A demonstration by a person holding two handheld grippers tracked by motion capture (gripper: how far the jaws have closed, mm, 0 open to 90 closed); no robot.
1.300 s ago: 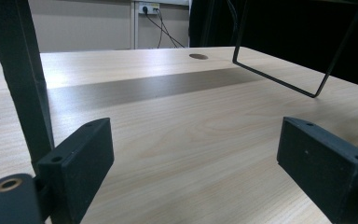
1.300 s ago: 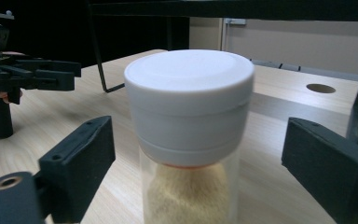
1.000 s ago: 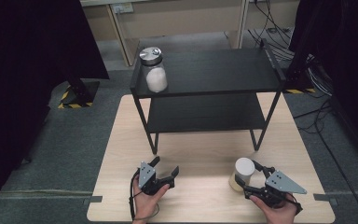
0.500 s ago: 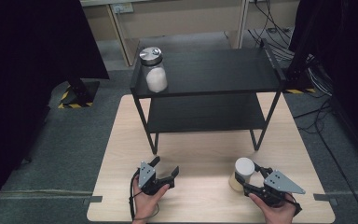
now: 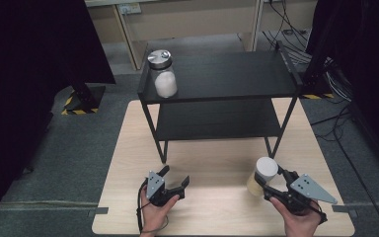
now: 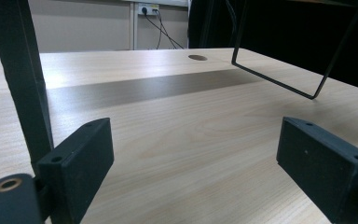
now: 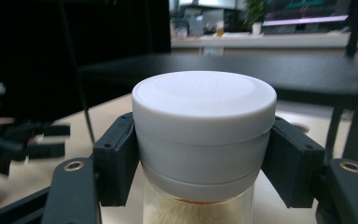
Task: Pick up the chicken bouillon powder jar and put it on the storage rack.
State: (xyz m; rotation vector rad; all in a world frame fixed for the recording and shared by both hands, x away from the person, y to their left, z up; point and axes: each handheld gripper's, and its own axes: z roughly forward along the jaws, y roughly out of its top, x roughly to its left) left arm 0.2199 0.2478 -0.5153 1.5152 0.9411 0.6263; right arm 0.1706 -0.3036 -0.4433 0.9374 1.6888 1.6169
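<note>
A jar with a white lid (image 5: 265, 169) and pale yellowish contents is at the table's front right. My right gripper (image 5: 269, 178) is shut on it, and the pads press on both sides of the lid (image 7: 204, 112) in the right gripper view (image 7: 203, 154). The jar hangs a little above the wooden table (image 5: 217, 163). My left gripper (image 5: 176, 176) rests low at the front left, jaws open and empty, with bare tabletop between them (image 6: 193, 154). A second jar (image 5: 163, 74) with a metal lid and white contents stands on the top left of the black shelf rack (image 5: 237, 74).
The black two-level rack stands on the back half of the table, and its thin legs (image 5: 164, 148) come down near the table's middle. Its lower shelf (image 5: 217, 121) is bare. Dark curtains and cables lie beyond the table on both sides.
My right gripper and the white-lidded jar have risen slightly and shifted a little away from the front edge. The left gripper has stayed still.
</note>
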